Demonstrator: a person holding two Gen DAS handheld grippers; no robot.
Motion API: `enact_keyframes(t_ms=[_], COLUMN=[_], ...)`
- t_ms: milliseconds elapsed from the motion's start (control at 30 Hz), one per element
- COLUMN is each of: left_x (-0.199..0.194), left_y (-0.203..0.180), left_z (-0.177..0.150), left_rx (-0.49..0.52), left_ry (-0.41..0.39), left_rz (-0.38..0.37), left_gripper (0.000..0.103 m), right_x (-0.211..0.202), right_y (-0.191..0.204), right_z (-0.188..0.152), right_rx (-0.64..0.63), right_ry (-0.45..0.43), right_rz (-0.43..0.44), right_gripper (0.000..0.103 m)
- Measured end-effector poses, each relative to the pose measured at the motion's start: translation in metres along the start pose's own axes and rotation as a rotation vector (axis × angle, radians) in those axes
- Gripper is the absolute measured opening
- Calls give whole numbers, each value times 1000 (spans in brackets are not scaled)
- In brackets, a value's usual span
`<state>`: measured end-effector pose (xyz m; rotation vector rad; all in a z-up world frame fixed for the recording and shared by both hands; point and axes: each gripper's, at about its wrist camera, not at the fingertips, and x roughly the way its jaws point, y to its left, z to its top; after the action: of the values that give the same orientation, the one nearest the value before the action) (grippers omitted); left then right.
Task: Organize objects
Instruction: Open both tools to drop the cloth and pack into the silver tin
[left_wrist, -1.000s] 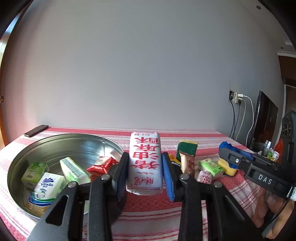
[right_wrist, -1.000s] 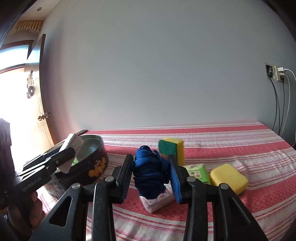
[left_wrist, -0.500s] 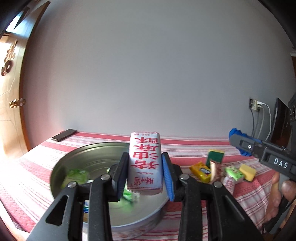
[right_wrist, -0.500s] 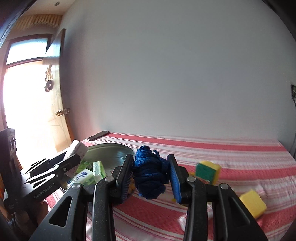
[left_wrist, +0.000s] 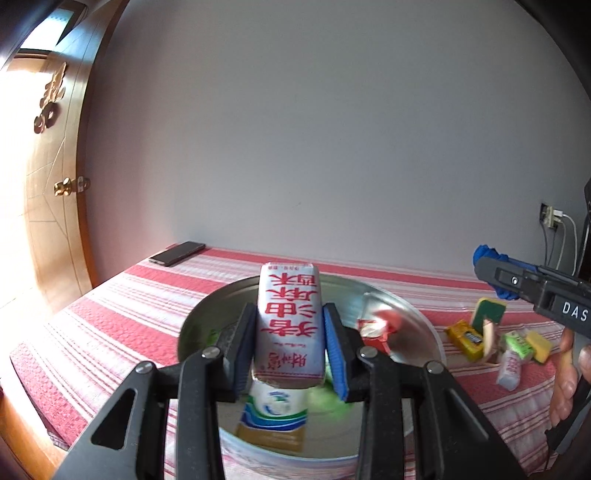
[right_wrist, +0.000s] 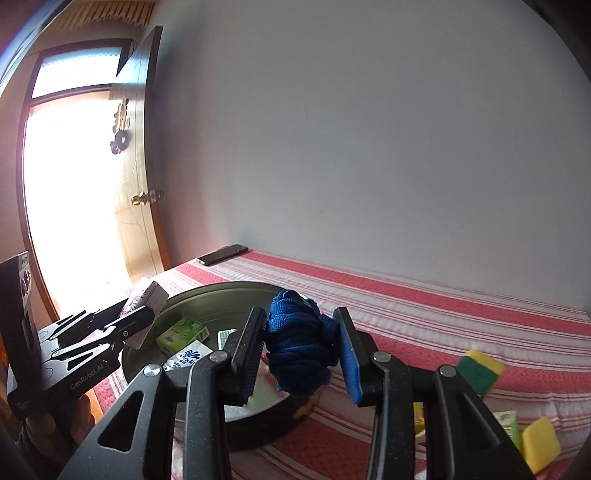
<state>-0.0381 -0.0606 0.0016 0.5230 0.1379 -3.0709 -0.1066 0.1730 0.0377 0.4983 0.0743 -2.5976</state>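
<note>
Clamping a white packet (left_wrist: 290, 325) with red characters between its blue pads, the left gripper (left_wrist: 290, 349) holds it upright above the round metal tin (left_wrist: 421, 321). Below it in the tin lie a blue-and-white tissue pack (left_wrist: 273, 417), blurred green packs and a red wrapper (left_wrist: 376, 326). The right gripper (right_wrist: 301, 350) is closed on a bunched blue cloth (right_wrist: 299, 350), held over the tin's near rim (right_wrist: 258, 424); a green pack (right_wrist: 183, 330) shows inside. On the red-striped tablecloth (left_wrist: 122, 317) to the tin's right sit a yellow packet (left_wrist: 463, 338), a green-and-yellow sponge (right_wrist: 480, 371), a yellow sponge (right_wrist: 541, 445) and small packs. Farther back, a dark phone (left_wrist: 177, 253) lies near the wall, beside a wooden door (left_wrist: 51, 192).
</note>
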Motion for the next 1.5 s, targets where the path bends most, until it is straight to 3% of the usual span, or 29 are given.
enact_keyframes(t_ms=[133, 300, 967, 1500], left_x=[20, 38, 55, 68], left_y=[12, 23, 19, 19], left_z=[0, -2, -4, -10], left_rx=[-12, -46, -3, 2], left_ry=[64, 135, 210, 273], left_rz=[31, 14, 1, -13], left_gripper=[35, 35, 35, 35], right_x=[19, 46, 113, 128], right_y=[10, 22, 26, 22], right_z=[3, 6, 6, -5], right_rx=[-15, -33, -52, -51], right_ry=[31, 74, 209, 263], right_rz=[11, 24, -7, 7], right_gripper=[40, 40, 40, 40])
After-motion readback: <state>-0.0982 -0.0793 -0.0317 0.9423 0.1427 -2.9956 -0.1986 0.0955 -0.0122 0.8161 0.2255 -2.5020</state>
